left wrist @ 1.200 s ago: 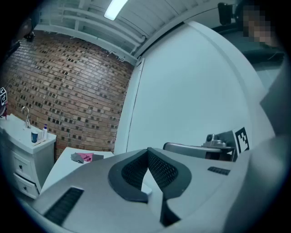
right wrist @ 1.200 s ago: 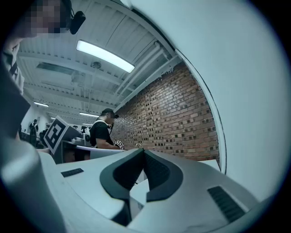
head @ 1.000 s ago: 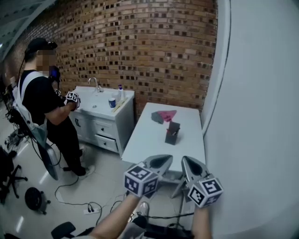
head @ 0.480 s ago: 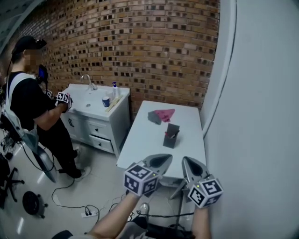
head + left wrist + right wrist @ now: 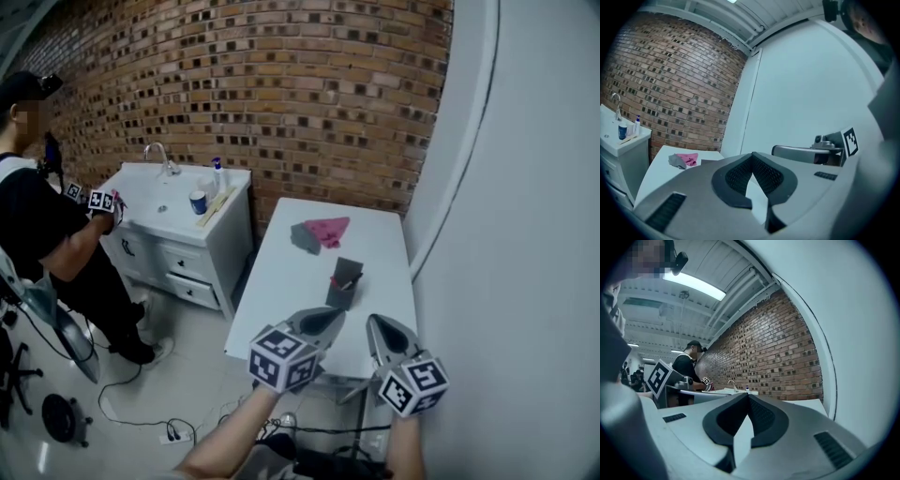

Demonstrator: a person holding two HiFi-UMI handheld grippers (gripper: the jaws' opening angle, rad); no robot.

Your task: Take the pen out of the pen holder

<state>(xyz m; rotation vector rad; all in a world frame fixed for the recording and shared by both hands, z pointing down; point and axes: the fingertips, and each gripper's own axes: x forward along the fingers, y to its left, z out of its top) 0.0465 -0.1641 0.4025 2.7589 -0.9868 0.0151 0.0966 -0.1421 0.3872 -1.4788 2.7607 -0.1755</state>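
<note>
A dark grey pen holder point(image 5: 343, 287) stands upright on the white table point(image 5: 286, 281), with a red-tipped pen point(image 5: 335, 279) and a light one showing at its mouth. My left gripper point(image 5: 330, 317) point(image 5: 752, 153) is shut and empty, short of the table's near edge and just below the holder in the head view. Beside it my right gripper point(image 5: 378, 322) point(image 5: 748, 394) is also shut and holds nothing. Both point level at the table. In the gripper views the jaws hide the holder.
A pink cloth point(image 5: 330, 229) point(image 5: 688, 158) and a grey cloth point(image 5: 304, 238) lie at the table's far end. A white wall point(image 5: 525, 234) runs along the table's right side. Left of the table stand a sink cabinet point(image 5: 178, 239) and a person point(image 5: 42, 234). Cables point(image 5: 141, 422) lie on the floor.
The table and pen holder have come nearer and sit lower in the head view as both grippers advanced toward them. The person and sink slid left. Both grippers stayed shut.
</note>
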